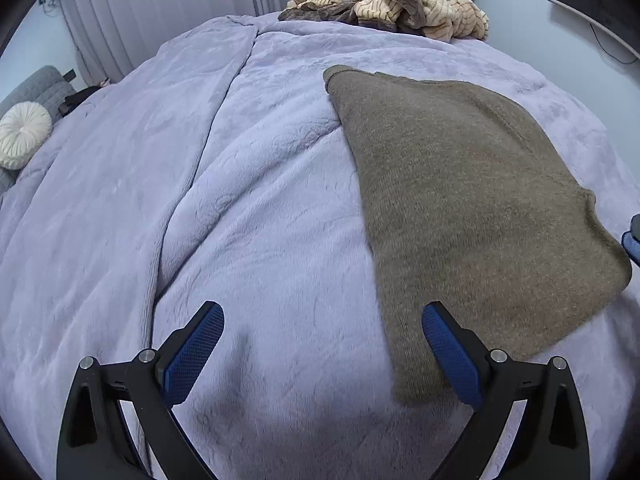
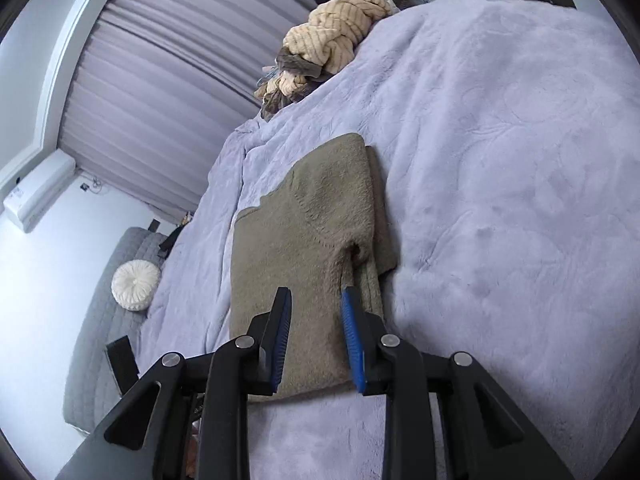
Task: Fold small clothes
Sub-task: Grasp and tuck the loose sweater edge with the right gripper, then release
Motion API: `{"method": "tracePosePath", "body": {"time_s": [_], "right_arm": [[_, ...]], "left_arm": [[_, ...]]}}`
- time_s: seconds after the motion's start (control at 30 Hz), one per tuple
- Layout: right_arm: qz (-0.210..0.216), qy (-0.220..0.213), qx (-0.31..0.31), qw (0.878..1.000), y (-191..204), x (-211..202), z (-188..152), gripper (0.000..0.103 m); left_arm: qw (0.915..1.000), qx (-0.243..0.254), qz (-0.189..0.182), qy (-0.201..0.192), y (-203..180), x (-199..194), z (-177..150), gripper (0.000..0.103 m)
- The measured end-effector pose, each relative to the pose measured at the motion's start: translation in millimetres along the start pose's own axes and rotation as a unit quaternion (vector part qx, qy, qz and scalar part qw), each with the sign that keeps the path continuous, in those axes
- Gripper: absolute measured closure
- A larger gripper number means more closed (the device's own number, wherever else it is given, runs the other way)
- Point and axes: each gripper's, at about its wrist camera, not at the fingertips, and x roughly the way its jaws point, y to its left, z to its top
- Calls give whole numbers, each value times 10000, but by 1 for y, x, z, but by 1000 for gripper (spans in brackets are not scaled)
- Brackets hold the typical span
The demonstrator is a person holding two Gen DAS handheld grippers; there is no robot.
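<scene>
Here the brown knit garment lies flat on the bed's lavender plush blanket, folded into a long, layered shape. In the right wrist view the same garment shows a folded-over layer along its right edge, with a small pucker in the fabric just ahead of the blue pads.

The left tool hovers low over the blanket with its fingers spread wide and nothing between them; its right finger sits over the near corner of the garment, while the left one is above bare blanket. The right tool is parted moderately, narrower than the left, and points along the garment's length from its near end. Its pads stand over the knit, but whether they touch the fabric cannot be told; nothing is pinched.

Farther off, a heap of tan and brown striped clothes rests at the far end of the bed. A round white cushion sits on a grey quilted seat beside the bed, and pleated curtains hang behind.
</scene>
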Motion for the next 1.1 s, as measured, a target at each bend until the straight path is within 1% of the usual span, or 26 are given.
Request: {"method": "tracePosePath", "body": {"time_s": [0.07,0.13,0.2,0.23,0.27,0.3,0.37,0.43,0.53,0.6,0.7,0.77,0.8,0.83,0.93,1.0,1.03,1.07,1.1], "right_arm": [[-196,58,-278,9994,9,1,-6,73],[-453,183,-428,9979,14,6,-9,73],[-840,401,-416,9948,4,14,-13,74],[-932,545,-310,9937,-3,18,-15,74],[-897,693,-119,9935,-13,20,-18,74],[-768,733,73,9943,-21,18,-22,74],[-590,722,282,9952,-29,10,-26,74],[-428,681,345,9962,-28,1,-28,73],[135,700,479,9963,-21,-6,-35,73],[463,928,695,9922,-17,4,-43,73],[721,1130,1112,9847,-14,28,-49,73],[724,1066,1299,9831,-16,42,-49,74],[740,1047,1348,9825,-16,47,-49,86],[753,1068,1314,9827,-13,51,-49,94],[551,1201,869,9874,5,53,-50,95],[391,1458,798,9853,4,58,-54,95],[326,1605,836,9830,2,61,-56,94],[341,1689,862,9813,0,61,-57,94],[342,1723,853,9807,0,58,-57,91]], "left_arm": [[9999,-101,-31,45,2,-5,-6,3],[9999,-122,-9,43,2,-11,-13,3],[9999,-155,14,70,2,-15,-20,3],[9998,-186,0,95,2,-17,-24,3],[9997,-209,-17,111,2,-17,-27,3],[9996,-231,-40,137,3,-18,-31,3],[9993,-278,-47,244,4,-17,-39,3],[9988,-377,-81,308,7,-18,-47,3],[9979,-559,-206,237,13,-25,-54,3],[9974,-643,-254,194,16,-28,-57,3],[9966,-753,-295,120,20,-34,-58,3],[9958,-841,-349,76,24,-37,-55,3],[9952,-897,-382,46,26,-39,-53,3],[9945,-958,-424,-4,27,-41,-49,3],[9940,-997,-446,-89,26,-40,-34,3],[9940,-963,-510,-35,20,-33,-24,3],[9941,-895,-606,20,14,-28,-18,3],[9946,-813,-636,61,8,-23,-17,3],[9958,-698,-582,117,1,-18,-16,3]]}}
